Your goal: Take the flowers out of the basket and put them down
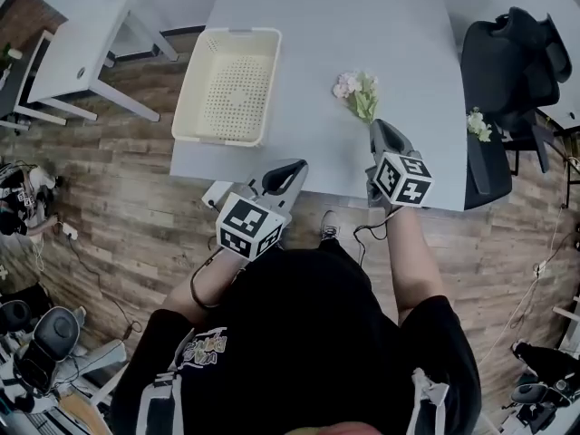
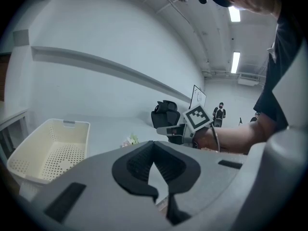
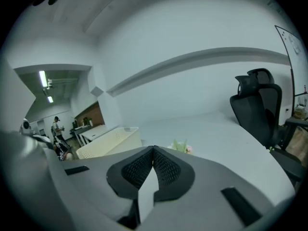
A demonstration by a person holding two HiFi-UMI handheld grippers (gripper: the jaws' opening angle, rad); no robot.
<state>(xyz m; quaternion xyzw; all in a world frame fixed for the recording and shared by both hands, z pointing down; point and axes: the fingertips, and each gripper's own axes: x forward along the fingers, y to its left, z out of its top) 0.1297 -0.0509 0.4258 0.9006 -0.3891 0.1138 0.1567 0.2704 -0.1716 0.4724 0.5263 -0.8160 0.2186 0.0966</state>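
Observation:
The cream plastic basket (image 1: 227, 84) stands empty at the table's left side, also visible in the left gripper view (image 2: 48, 150) and the right gripper view (image 3: 108, 141). A small bunch of pink and white flowers (image 1: 356, 93) with green leaves lies on the grey table to the basket's right. It shows small beyond the jaws of both grippers (image 2: 129, 140) (image 3: 180, 147). My right gripper (image 1: 379, 125) is just short of the flowers, shut and holding nothing. At the table's near edge, my left gripper (image 1: 292, 168) is shut and holds nothing.
The grey table (image 1: 399, 25) has bare surface behind the flowers. A black office chair (image 1: 512, 57) stands at its right, with another small flower bunch (image 1: 478, 123) beside it. A white desk (image 1: 82, 57) stands to the left on the wooden floor.

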